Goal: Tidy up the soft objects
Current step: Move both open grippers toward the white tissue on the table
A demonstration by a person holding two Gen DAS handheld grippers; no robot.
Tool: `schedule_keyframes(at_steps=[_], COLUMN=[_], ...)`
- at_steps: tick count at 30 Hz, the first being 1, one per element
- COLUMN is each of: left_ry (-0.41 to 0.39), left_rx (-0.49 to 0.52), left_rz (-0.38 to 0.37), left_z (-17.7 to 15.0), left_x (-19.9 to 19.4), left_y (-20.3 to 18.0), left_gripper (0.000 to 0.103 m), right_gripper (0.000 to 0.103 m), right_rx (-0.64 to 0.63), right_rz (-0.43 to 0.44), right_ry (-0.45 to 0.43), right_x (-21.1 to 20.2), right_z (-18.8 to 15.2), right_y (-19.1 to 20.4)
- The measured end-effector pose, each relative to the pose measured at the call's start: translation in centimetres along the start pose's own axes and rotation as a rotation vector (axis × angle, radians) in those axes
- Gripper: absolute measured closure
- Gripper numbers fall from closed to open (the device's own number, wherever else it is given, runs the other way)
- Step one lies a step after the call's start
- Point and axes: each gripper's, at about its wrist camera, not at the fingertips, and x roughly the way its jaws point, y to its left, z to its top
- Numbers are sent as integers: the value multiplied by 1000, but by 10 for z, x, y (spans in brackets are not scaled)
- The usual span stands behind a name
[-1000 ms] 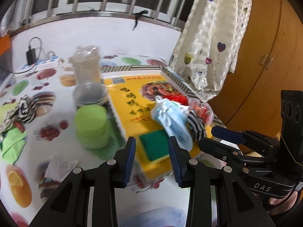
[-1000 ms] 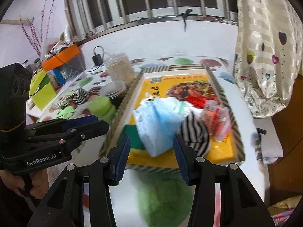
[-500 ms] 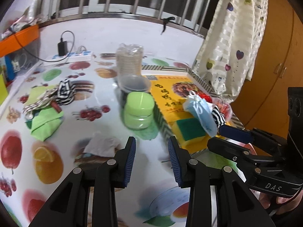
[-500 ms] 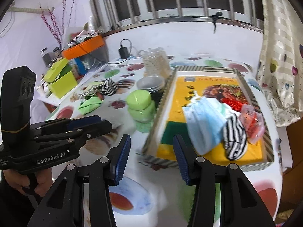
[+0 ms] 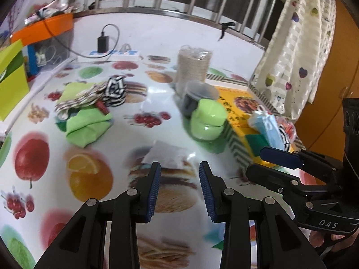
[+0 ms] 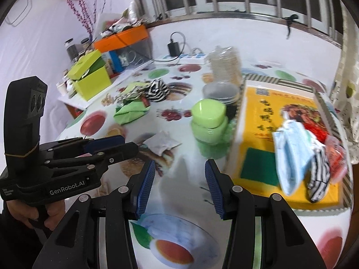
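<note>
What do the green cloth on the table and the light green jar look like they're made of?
Green cloth: matte soft fabric, judging by its folds and creases, possibly microfibre. Light green jar: smooth glossy plastic by its sheen, with an opaque lid and a slightly translucent body.

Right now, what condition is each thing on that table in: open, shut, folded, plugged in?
left gripper: open, empty
right gripper: open, empty
green jar: lid on, upright
green cloth: crumpled on the table
striped cloth: bunched, beside the green cloth
blue face masks: piled in the tray
yellow tray: holding soft items
charger: plugged into the power strip
white packet: lying flat
</note>
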Motion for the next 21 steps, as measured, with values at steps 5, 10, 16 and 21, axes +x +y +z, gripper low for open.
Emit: schedule_keyframes(at_steps=[5, 10, 16, 21], left_ry=[9, 8, 4, -3], left_rx=[-37, -78, -113, -136], left_rz=[29, 65, 106, 123], left_z=[-4, -3, 2, 6], left_x=[0, 0, 1, 4], left_y=[23, 46, 67, 82], left_gripper=[69, 69, 68, 65], right_gripper=[55, 55, 55, 55], right_rx=[-40, -79, -101, -108], right_rz=[28, 40, 44, 36], right_ry=[35, 55, 82, 88], right_x=[20, 38, 57, 66], right_z=[3, 9, 13, 17], right_y=[14, 23, 28, 28])
